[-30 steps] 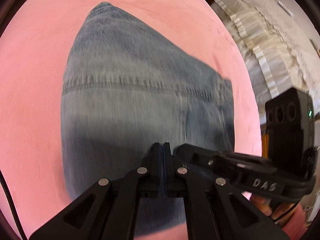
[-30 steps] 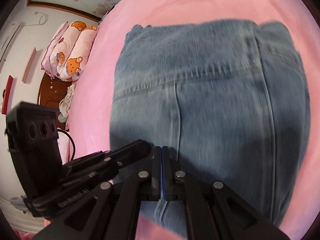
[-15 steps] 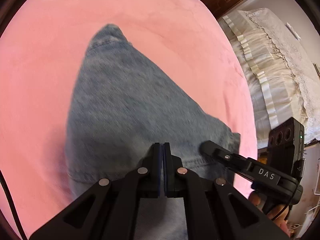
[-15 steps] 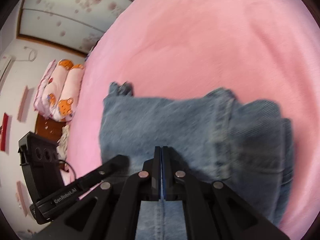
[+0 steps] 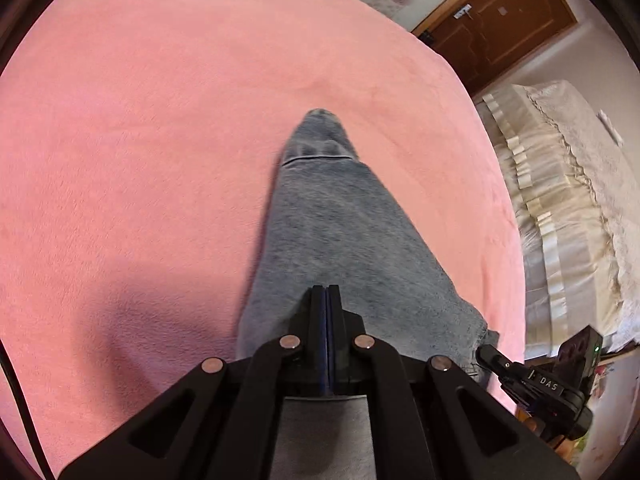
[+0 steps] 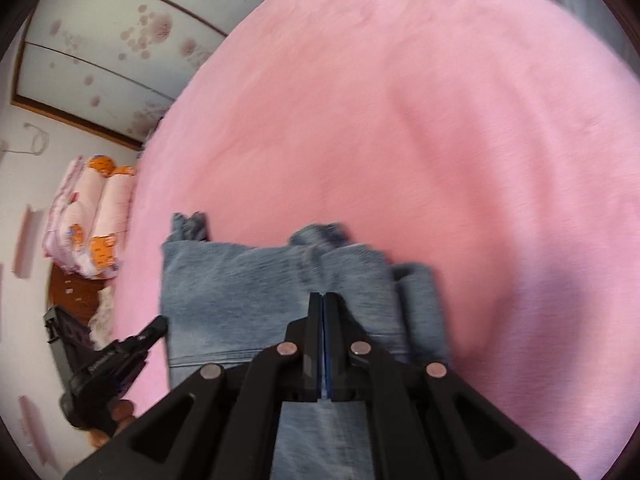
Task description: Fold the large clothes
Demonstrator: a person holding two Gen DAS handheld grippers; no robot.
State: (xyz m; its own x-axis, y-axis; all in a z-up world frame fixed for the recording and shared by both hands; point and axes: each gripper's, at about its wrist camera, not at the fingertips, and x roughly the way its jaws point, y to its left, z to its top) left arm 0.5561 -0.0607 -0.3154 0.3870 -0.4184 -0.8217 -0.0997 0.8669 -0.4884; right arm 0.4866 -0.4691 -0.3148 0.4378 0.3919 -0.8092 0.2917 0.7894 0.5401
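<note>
Blue jeans lie on a pink bed cover, narrowing to a far tip in the left wrist view. My left gripper is shut on the jeans' near edge, and paler denim hangs under its fingers. In the right wrist view the jeans look partly folded, with bunched layers at the right. My right gripper is shut on the near denim edge as well. Each gripper shows in the other's view: the right one at the denim's right corner, the left one by the denim's left side.
The pink cover spreads wide beyond the jeans. A cream ruffled bedspread and a wooden door lie to the right. Rolled printed bedding and floral sliding panels stand at the left.
Both grippers have drawn back across the bed with the denim. The jeans went from filling each view to a narrower shape nearer the fingers. More pink cover shows beyond.
</note>
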